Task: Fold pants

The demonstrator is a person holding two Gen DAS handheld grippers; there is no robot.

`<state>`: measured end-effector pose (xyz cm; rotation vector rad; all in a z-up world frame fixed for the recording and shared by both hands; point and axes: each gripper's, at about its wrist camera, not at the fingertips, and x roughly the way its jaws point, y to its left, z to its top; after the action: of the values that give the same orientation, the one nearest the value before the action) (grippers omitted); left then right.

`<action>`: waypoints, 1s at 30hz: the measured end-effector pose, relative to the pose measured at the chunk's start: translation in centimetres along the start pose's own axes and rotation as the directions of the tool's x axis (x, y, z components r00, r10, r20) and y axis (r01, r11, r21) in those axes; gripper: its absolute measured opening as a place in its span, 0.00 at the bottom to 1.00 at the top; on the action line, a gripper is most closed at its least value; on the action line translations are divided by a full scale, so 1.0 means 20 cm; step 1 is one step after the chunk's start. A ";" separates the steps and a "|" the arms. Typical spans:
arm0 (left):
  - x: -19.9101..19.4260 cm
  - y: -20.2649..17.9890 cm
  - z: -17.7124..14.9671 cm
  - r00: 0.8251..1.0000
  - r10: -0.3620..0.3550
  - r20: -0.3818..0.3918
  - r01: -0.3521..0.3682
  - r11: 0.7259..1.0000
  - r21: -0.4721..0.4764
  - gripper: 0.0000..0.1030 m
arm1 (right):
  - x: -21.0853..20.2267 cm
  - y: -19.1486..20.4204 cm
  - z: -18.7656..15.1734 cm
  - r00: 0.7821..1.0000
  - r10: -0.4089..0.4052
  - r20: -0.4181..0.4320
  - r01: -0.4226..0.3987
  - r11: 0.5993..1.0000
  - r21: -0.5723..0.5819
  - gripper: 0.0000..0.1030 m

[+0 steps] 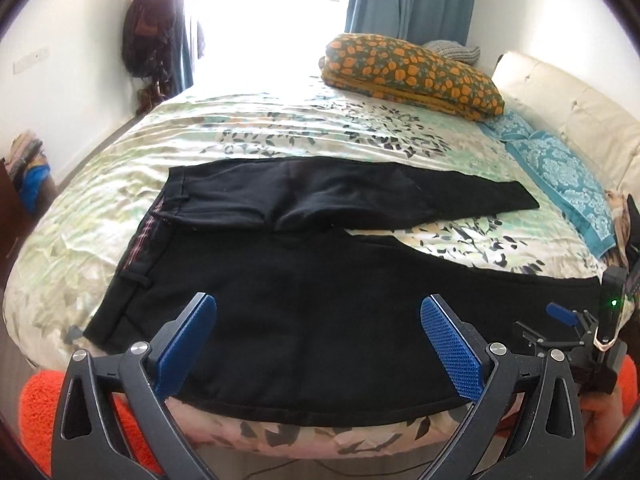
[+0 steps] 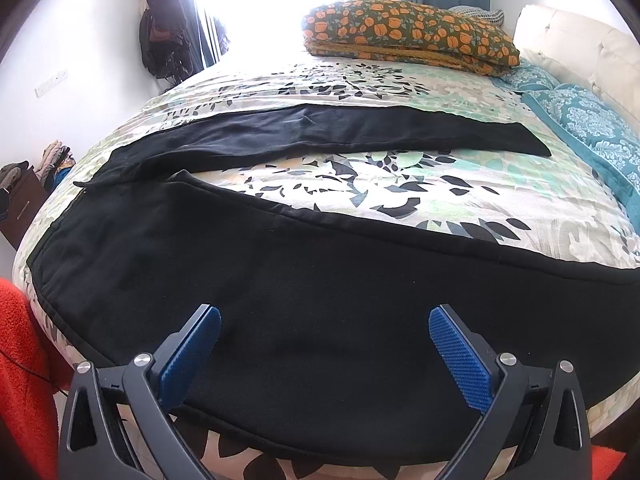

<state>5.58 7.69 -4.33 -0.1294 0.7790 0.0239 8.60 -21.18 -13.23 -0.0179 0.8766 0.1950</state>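
Observation:
Black pants (image 1: 304, 280) lie spread flat on the bed, waistband at the left, two legs splayed to the right. The near leg runs along the bed's front edge, the far leg (image 1: 440, 196) angles away. My left gripper (image 1: 318, 324) is open and empty, hovering over the near leg close to the waist. My right gripper (image 2: 324, 332) is open and empty over the near leg (image 2: 320, 288) further right; it also shows at the right edge of the left wrist view (image 1: 568, 320). The far leg (image 2: 360, 128) lies beyond a strip of bedspread.
The bed has a leaf-print spread (image 1: 280, 132). A folded orange-flowered quilt (image 1: 412, 72) and teal pillows (image 1: 560, 164) sit at the far right by a white headboard (image 1: 580, 112). An orange fuzzy rug (image 1: 36, 412) lies below the bed's front edge.

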 end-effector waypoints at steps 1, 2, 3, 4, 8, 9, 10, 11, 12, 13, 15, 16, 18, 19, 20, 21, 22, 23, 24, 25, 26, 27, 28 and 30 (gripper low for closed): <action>0.00 0.00 0.00 1.000 0.002 -0.002 -0.002 1.000 0.002 1.00 | 0.00 0.00 0.00 1.000 0.000 0.000 0.000 1.000 0.000 1.00; 0.00 0.00 -0.01 1.000 0.003 -0.006 -0.003 1.000 0.002 1.00 | 0.00 0.00 0.00 1.000 -0.001 -0.001 0.001 1.000 0.002 1.00; 0.00 -0.01 -0.02 1.000 0.002 -0.010 -0.002 1.000 0.001 1.00 | 0.00 0.00 0.00 1.000 -0.001 -0.002 0.001 1.000 0.004 1.00; 0.01 -0.01 -0.03 1.000 0.000 -0.014 0.000 1.000 0.001 1.00 | 0.00 -0.01 0.00 1.000 -0.002 -0.001 0.002 1.000 0.007 1.00; 0.01 -0.03 -0.03 1.000 -0.001 -0.015 0.001 1.000 0.018 1.00 | -0.02 -0.02 0.00 1.000 -0.003 0.006 0.003 1.000 0.016 1.00; 0.01 -0.03 -0.03 1.000 0.000 -0.014 0.001 1.000 0.020 1.00 | -0.02 -0.03 0.00 1.000 -0.004 0.009 0.004 1.000 0.019 1.00; 0.01 -0.03 -0.03 1.000 -0.001 -0.014 0.001 1.000 0.018 1.00 | -0.03 -0.03 0.01 1.000 -0.005 0.012 0.005 1.000 0.022 1.00; 0.00 -0.03 -0.02 1.000 -0.001 -0.013 0.001 1.000 0.017 1.00 | -0.03 -0.04 0.01 1.000 -0.007 0.015 0.006 1.000 0.025 1.00; 0.00 -0.04 -0.01 1.000 -0.003 -0.011 0.003 1.000 0.015 1.00 | -0.04 -0.04 0.01 1.000 -0.008 0.019 0.007 1.000 0.029 1.00; 0.00 -0.04 0.00 1.000 -0.002 -0.008 0.002 1.000 0.013 1.00 | -0.05 -0.05 0.02 1.000 -0.007 0.027 0.006 0.999 0.035 1.00; 0.00 -0.03 0.03 1.000 0.005 0.000 -0.005 1.000 0.014 1.00 | -0.09 -0.07 0.03 0.999 -0.002 0.051 -0.001 0.999 0.053 1.00; 0.01 -0.03 0.04 1.000 0.011 0.002 -0.011 1.000 0.014 1.00 | -0.12 -0.08 0.04 0.998 0.001 0.064 -0.005 0.998 0.063 1.00; 0.04 -0.01 0.06 0.999 0.032 -0.003 -0.031 0.999 0.013 1.00 | -0.15 -0.10 0.05 0.996 0.010 0.084 -0.016 0.997 0.076 1.00; 0.07 0.00 0.06 0.999 0.046 -0.009 -0.046 0.999 0.009 1.00 | -0.16 -0.11 0.06 0.996 0.008 0.091 -0.015 0.997 0.077 1.00; 0.09 0.01 0.07 0.998 0.060 -0.019 -0.060 0.998 0.003 1.00 | -0.17 -0.13 0.06 0.995 0.004 0.098 -0.012 0.997 0.080 1.00; 0.12 0.02 0.07 0.997 0.072 -0.031 -0.073 0.997 -0.006 0.99 | -0.17 -0.14 0.07 0.995 0.003 0.100 -0.012 0.996 0.088 1.00; 0.14 0.03 0.06 0.996 0.084 -0.043 -0.085 0.996 -0.017 1.00 | -0.16 -0.16 0.07 0.995 0.001 0.096 -0.011 0.995 0.102 1.00; 0.17 0.05 0.06 0.994 0.093 -0.055 -0.095 0.995 -0.028 1.00 | -0.15 -0.18 0.07 0.996 -0.002 0.089 -0.009 0.992 0.123 1.00; 0.20 0.06 0.06 0.993 0.101 -0.067 -0.103 0.994 -0.037 1.00 | -0.14 -0.20 0.07 0.996 0.000 0.084 -0.012 0.990 0.142 1.00; 0.22 0.06 0.06 0.991 0.105 -0.077 -0.108 0.993 -0.044 1.00 | -0.14 -0.22 0.07 0.997 0.001 0.081 -0.014 0.988 0.157 1.00; 0.24 0.06 0.06 0.991 0.107 -0.084 -0.111 0.993 -0.045 0.99 | -0.14 -0.23 0.08 0.997 -0.006 0.080 -0.007 0.986 0.166 1.00; 0.25 0.06 0.06 0.990 0.110 -0.087 -0.114 0.993 -0.042 0.99 | -0.14 -0.25 0.08 0.997 -0.016 0.080 0.002 0.985 0.173 1.00; 0.27 0.06 0.07 0.989 0.116 -0.087 -0.119 0.992 -0.036 0.99 | -0.15 -0.26 0.09 0.997 -0.023 0.080 0.008 0.984 0.176 1.00; 0.30 0.04 0.09 0.988 0.129 -0.083 -0.131 0.991 -0.017 1.00 | -0.17 -0.29 0.12 0.997 -0.029 0.077 0.014 0.981 0.193 1.00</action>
<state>11.05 8.57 -7.49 -0.1012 0.8679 0.1515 9.22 -27.20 -9.44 0.1594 0.8120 0.0897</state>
